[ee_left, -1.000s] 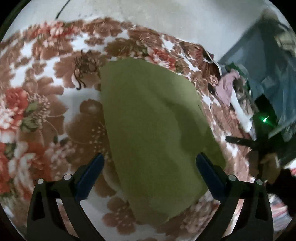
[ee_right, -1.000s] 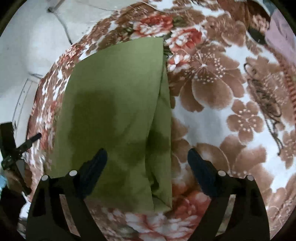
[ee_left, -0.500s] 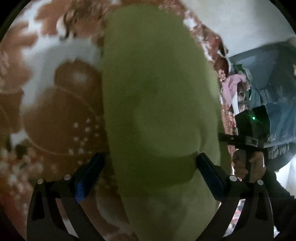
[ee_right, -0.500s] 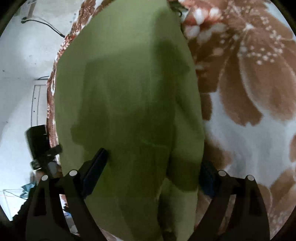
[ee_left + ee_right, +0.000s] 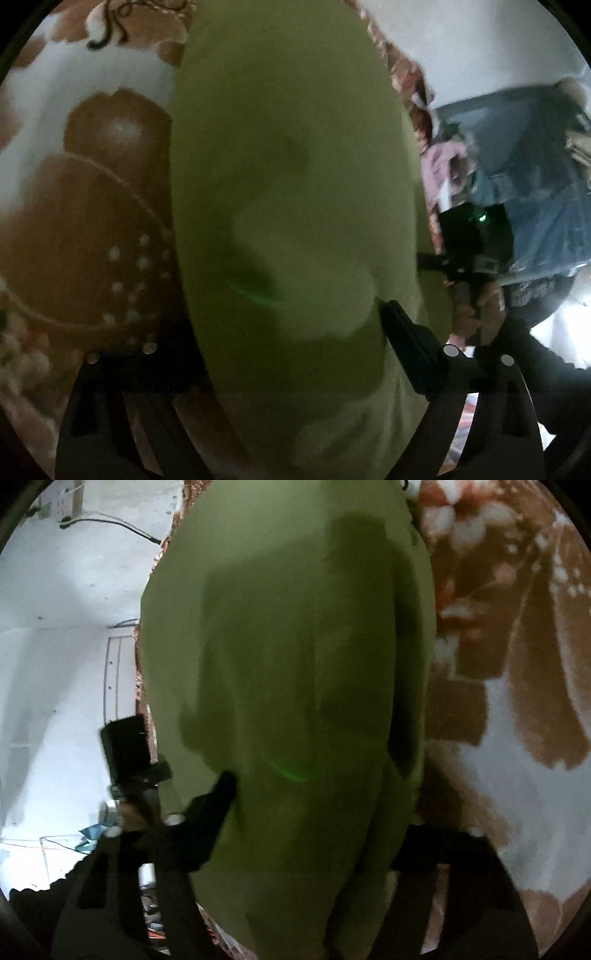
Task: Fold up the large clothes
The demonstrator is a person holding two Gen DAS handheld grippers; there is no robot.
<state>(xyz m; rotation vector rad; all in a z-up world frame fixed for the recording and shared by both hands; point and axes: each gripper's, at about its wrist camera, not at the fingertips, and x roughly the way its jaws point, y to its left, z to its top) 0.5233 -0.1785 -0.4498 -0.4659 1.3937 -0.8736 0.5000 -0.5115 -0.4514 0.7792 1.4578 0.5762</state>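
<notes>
STEP: grasp near hem | L gripper (image 5: 284,332) & R gripper (image 5: 314,775): jaws closing around green garment (image 5: 288,166), pads not yet clamped | TIP: bite all layers evenly before lift off floral blanket (image 5: 92,240).

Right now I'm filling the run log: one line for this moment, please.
step: grasp edge | left hand-held gripper: closing over green garment | right hand-held gripper: closing over it | surface: floral blanket

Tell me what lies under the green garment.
The green garment rests on a floral blanket, visible along its sides. What is directly beneath the cloth is covered, so nothing more can be told.
</notes>
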